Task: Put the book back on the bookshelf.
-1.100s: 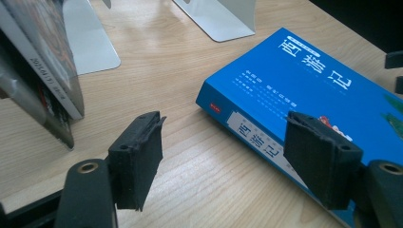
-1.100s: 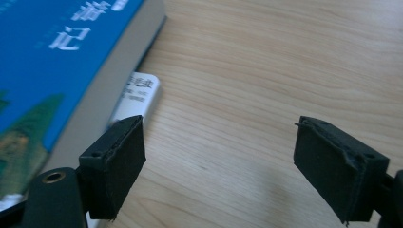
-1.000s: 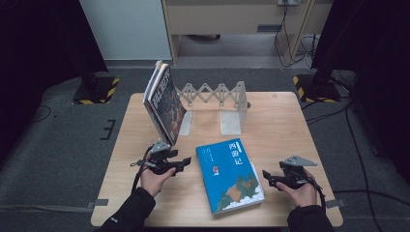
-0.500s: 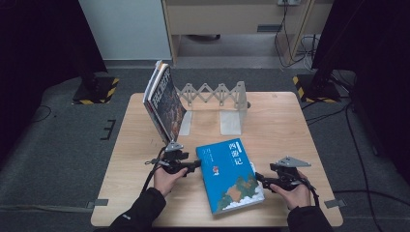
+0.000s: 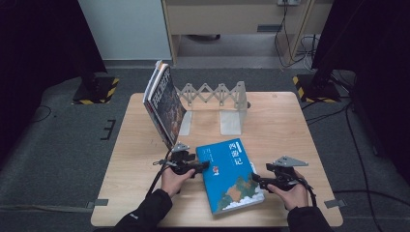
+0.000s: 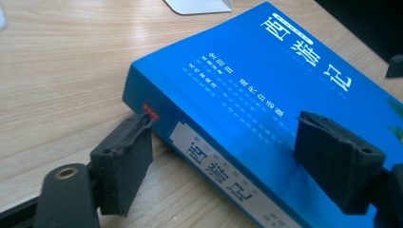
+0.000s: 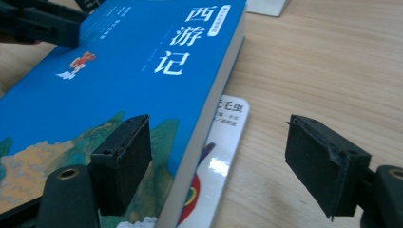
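At the bottom of the high view, a person's two sleeved forearms reach onto a pale wooden table [image 5: 145,145], a gripper in each hand. The left gripper [image 5: 200,166], lower centre, stands at the spine of a blue book [image 5: 232,176] lying flat in the lower middle of the tabletop; its jaws have just been opening and stand apart, one beside the spine on the wood, the other over the cover, neither pressing. The right gripper [image 5: 256,181], lower right, is at the book's page edge, jaws apart, one above the cover and one over bare wood. In the right gripper view a thin white booklet [image 7: 216,156] lies under the book's near corner. Further up the table, left of centre, a stack of books [image 5: 164,104] leans against a grey accordion-style rack [image 5: 215,94] with white bookend plates [image 5: 232,121]. Beyond the table lies dark grey carpet, with yellow-and-black striped stand feet [image 5: 96,92] at upper left and upper right, cables at the right edge, and a pale wall and wooden cabinet across the top.
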